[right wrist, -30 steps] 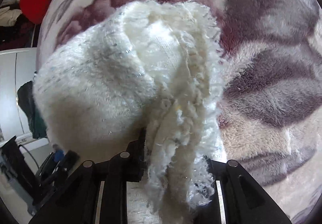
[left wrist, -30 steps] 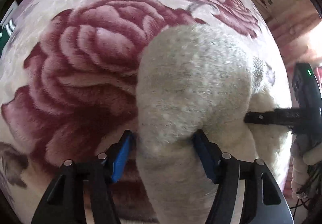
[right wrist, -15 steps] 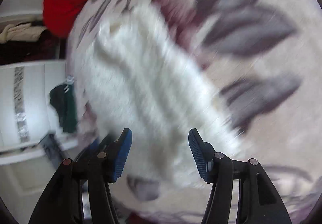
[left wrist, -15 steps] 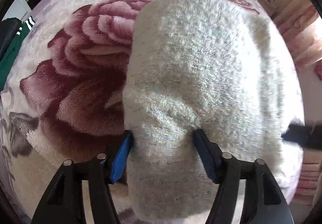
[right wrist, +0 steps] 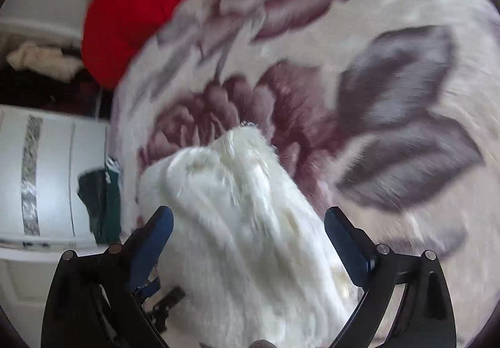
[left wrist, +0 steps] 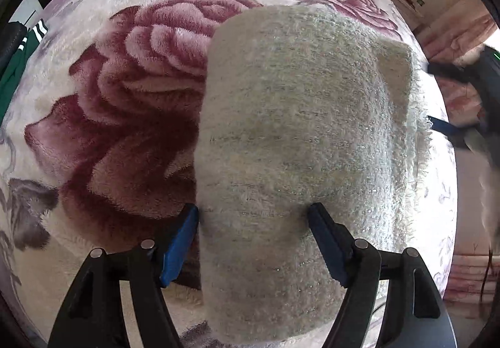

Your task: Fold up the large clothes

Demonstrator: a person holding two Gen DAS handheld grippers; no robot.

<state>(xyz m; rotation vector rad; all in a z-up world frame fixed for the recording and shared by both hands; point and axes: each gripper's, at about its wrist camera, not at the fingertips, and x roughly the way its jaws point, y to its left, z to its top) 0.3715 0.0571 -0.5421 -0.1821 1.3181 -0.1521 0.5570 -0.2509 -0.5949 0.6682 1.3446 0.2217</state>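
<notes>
Over the floral blanket (left wrist: pixel 131 116), both grippers' fingers (left wrist: pixel 179 241) (right wrist: pixel 347 245) spread apart, straddling the fuzzy white sweater (left wrist: pixel 300 135).

The fuzzy cream-white knitted garment (left wrist: pixel 300 135) carried faint silvery glints. Beneath it, the plush cream blanket (left wrist: pixel 78 223) bore large maroon roses and grey-purple leaves. A bright red cloth (right wrist: pixel 137 7) lay at the far left, a dark green garment (right wrist: pixel 103 204) with white stripes at the left. Both tongs were black with blue pads (left wrist: pixel 178 245).
</notes>
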